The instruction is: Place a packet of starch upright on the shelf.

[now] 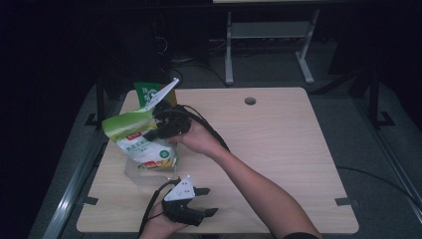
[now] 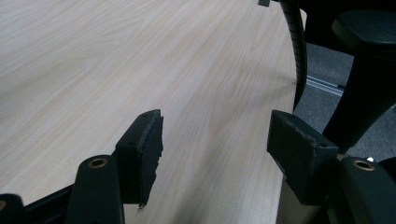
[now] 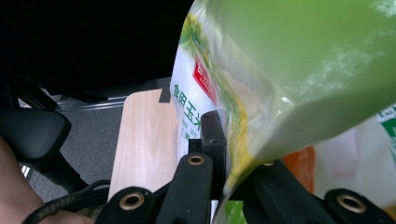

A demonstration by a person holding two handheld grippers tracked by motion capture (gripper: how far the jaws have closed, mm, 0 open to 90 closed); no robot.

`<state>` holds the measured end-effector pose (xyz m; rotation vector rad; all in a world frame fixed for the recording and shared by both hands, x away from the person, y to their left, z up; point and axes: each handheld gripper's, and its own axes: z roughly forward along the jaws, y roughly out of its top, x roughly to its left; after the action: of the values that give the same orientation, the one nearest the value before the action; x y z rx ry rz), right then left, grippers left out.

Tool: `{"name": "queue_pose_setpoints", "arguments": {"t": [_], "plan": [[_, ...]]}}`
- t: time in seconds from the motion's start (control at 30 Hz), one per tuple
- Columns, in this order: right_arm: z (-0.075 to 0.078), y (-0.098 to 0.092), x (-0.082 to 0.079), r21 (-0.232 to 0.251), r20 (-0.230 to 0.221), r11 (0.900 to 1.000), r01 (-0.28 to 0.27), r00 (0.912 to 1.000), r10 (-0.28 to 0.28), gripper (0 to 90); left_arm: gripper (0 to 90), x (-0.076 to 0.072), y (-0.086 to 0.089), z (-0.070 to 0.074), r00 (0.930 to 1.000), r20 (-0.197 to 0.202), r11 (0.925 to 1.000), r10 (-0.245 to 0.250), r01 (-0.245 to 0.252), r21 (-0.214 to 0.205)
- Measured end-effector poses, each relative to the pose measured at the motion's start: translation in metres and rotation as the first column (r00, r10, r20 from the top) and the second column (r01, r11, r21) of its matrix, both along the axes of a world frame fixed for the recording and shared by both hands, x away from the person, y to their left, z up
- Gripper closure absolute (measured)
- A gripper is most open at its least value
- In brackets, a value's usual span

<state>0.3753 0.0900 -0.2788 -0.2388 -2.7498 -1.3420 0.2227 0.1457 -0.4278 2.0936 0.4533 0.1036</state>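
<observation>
My right gripper (image 1: 161, 130) is clamped on the corn bag (image 1: 142, 144), held upright at the table's (image 1: 278, 149) far left; my left gripper (image 1: 206, 201), gaping and empty, sits nearer me.

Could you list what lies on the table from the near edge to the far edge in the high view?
Left gripper, open over bare table → green-and-white snack bag, pinched by the right gripper → dark green packet at the far left corner → round hole in the tabletop.
</observation>
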Motion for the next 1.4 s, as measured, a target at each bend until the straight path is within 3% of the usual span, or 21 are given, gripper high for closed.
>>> {"name": "queue_pose_setpoints", "arguments": {"t": [0.47,0.73,1.0,1.13,1.4], "plan": [[-0.023,0.031,0.004,-0.022,-0.044,0.9984,-0.053,0.9977,0.052,90.0,35.4,-0.002,0.0,-0.001,0.9999,-0.012,0.9999,0.011,-0.011,-0.005],[-0.047,0.043,0.005,-0.049,-0.06,0.9959,-0.075,0.9956,0.072,89.8,35.4,-0.002,-0.001,-0.002,0.9998,-0.02,1.0,0.007,-0.007,0.0],[-0.067,0.042,0.006,-0.086,-0.078,0.993,-0.082,0.9941,0.075,87.1,35.5,0.0,0.0,-0.002,0.9999,-0.014,1.0,0.006,-0.006,0.007],[-0.062,0.035,0.008,-0.052,-0.093,0.9962,-0.07,0.9936,0.065,83.4,35.5,0.0,0.0,-0.003,0.9996,-0.025,0.9999,0.013,-0.013,-0.004],[-0.059,0.02,0.007,-0.085,-0.074,0.9949,-0.055,0.9961,0.048,85.6,35.5,0.003,0.002,-0.003,0.9997,-0.02,0.9999,0.016,-0.016,-0.001]]}}
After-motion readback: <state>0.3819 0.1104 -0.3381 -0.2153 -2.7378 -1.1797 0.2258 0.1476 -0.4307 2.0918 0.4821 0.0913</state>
